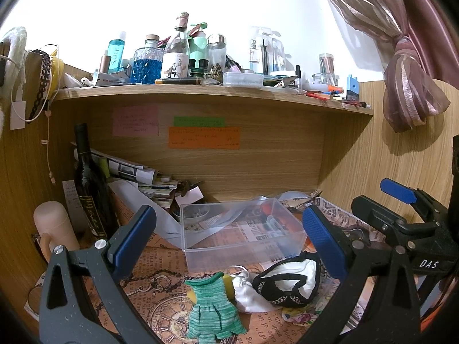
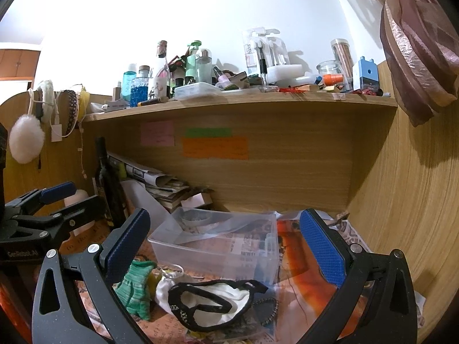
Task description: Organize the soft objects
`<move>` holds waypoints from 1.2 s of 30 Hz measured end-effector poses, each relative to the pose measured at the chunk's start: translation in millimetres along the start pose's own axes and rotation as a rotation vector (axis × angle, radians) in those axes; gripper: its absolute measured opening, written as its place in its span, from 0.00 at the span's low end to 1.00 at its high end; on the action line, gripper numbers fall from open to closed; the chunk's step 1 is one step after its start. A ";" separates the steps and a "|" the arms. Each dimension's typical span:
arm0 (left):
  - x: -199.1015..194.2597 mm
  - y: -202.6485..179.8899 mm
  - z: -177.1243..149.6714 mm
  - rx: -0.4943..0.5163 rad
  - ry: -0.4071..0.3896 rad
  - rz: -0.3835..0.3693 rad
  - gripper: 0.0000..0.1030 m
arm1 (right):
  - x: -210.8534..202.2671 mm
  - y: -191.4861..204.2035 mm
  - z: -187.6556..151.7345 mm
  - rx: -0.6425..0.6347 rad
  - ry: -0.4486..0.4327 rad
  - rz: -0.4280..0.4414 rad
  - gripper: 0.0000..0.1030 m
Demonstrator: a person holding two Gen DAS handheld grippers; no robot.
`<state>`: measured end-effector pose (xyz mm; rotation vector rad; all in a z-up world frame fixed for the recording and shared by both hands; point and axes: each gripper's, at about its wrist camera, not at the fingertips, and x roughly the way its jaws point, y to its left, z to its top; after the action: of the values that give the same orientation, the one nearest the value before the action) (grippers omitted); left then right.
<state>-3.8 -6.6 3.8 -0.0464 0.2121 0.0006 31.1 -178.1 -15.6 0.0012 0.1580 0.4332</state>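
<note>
**Clear plastic bin, soft stuff in front**

Clear plastic bin sat boxed in under the wooden shelf. Just in front lay a knitted green glove and black-trimmed white cloth. Left gripper and right gripper both hung wide, holding nothing.

Left gripper & right gripper both spread wide, side by side.
</note>
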 end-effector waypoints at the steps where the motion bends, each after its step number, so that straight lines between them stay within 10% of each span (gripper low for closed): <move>1: 0.3 0.6 0.6 -0.002 0.001 -0.002 1.00 | -0.2 -0.9 -0.1 0.001 0.001 0.001 1.00; 36: 6.0 -0.7 -1.3 -0.011 0.005 -0.013 1.00 | 0.5 -5.2 -2.5 0.029 0.006 0.009 1.00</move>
<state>1.8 -7.4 1.3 -0.0591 0.2170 -0.0115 33.4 -182.7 -18.3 0.0295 0.1705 0.4394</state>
